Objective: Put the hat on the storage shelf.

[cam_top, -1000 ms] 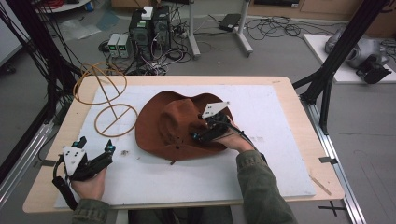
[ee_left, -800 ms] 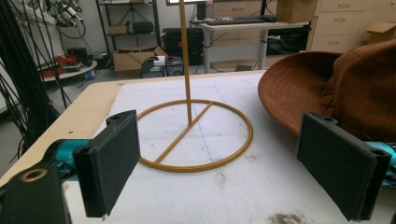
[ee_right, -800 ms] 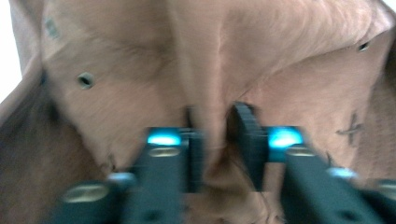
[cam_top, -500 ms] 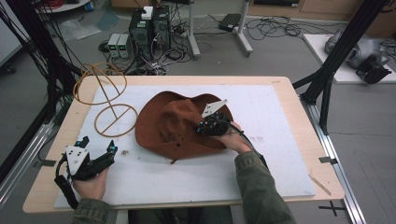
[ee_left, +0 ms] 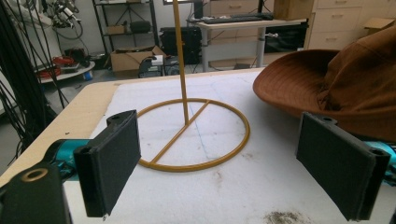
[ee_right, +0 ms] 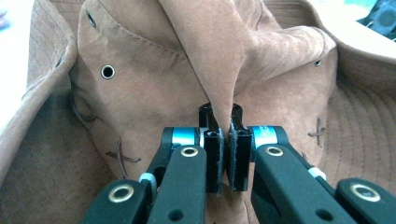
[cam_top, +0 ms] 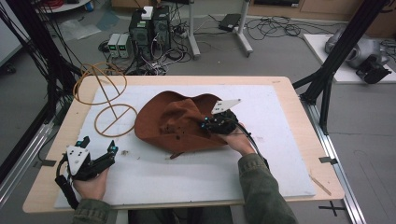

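The right claw (ee_right: 227,140) pinches a fold of the brown hat (cam_top: 177,123), apparently readying a lift toward the wire stand (cam_top: 112,105) at nine o'clock; the left claw (ee_left: 233,154) waits open.

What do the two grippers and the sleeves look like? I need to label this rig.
Both grippers are black, each topped with a grey three-cornered plate. The left gripper has wide flat black pads and teal parts; a black cable trails from it. The right gripper shows blue bands and brass rivets. The sleeves are olive green.
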Demonstrator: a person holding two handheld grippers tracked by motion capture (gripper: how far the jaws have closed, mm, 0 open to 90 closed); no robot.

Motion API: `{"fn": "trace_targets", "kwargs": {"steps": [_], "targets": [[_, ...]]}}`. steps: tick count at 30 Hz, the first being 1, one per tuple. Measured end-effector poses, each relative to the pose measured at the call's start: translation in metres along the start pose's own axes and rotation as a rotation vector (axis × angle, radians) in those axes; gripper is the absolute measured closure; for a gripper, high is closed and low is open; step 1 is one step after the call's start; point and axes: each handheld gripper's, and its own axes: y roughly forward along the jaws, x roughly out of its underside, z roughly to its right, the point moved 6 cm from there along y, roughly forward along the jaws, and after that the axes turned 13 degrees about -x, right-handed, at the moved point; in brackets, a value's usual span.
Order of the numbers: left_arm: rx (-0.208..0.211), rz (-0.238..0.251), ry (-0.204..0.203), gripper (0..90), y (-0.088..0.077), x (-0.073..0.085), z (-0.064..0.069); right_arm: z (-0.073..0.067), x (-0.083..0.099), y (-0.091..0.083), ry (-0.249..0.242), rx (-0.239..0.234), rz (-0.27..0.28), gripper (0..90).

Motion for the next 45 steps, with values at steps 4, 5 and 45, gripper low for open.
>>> {"fn": "trace_targets", "kwargs": {"steps": [4, 5, 45], "targets": [[0.0, -0.002, 0.004, 14.5, 0.0, 0.001, 0.001, -0.002, -0.001, -0.004, -0.004, 0.011, 0.017, 87.9], [-0.001, -0.001, 0.004, 14.5, 0.0, 0.001, 0.001, -0.002, -0.003, -0.006, -0.019, 0.021, 0.024, 87.9], [-0.001, -0.006, 0.0, 14.5, 0.001, 0.002, 0.002, -0.023, -0.044, -0.077, -0.072, 0.087, 0.482, 87.6]]}}
